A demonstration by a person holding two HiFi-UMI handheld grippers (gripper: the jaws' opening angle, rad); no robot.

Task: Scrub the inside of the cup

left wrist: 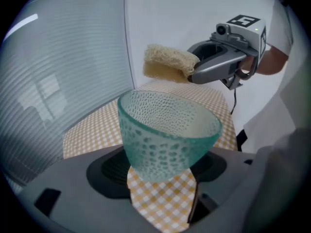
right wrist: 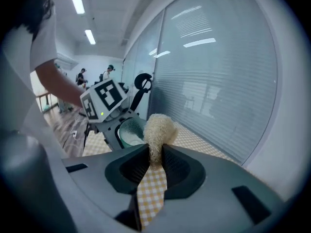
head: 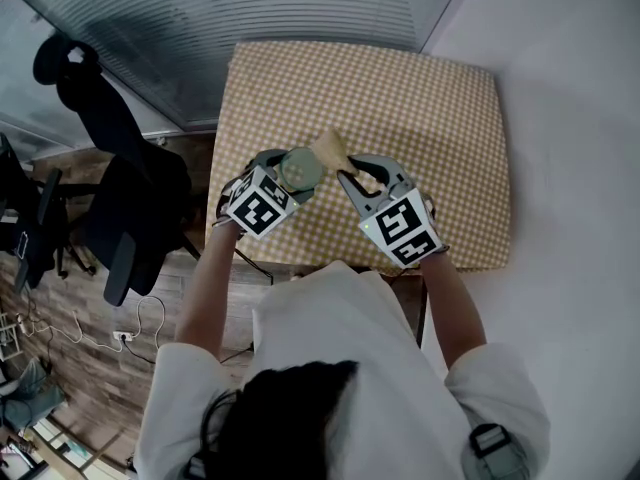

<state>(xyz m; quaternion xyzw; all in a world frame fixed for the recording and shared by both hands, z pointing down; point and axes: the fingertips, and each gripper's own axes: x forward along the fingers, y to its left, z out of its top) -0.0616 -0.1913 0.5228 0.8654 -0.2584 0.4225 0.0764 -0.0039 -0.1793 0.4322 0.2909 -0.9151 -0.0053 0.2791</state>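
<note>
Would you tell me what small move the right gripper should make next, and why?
Probably lower the sponge into the cup: the right gripper holds it outside, clear of the rim, while the left gripper holds the cup with its open mouth toward it.

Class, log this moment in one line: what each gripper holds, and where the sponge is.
left gripper: shut on cup | right gripper: shut on sponge | sponge: outside cup, near rim

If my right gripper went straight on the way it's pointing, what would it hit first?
Probably the checked tablecloth, just past the sponge in the right gripper. The green cup sits slightly left of that line, so the sponge might clip its rim; depth is unclear.
</note>
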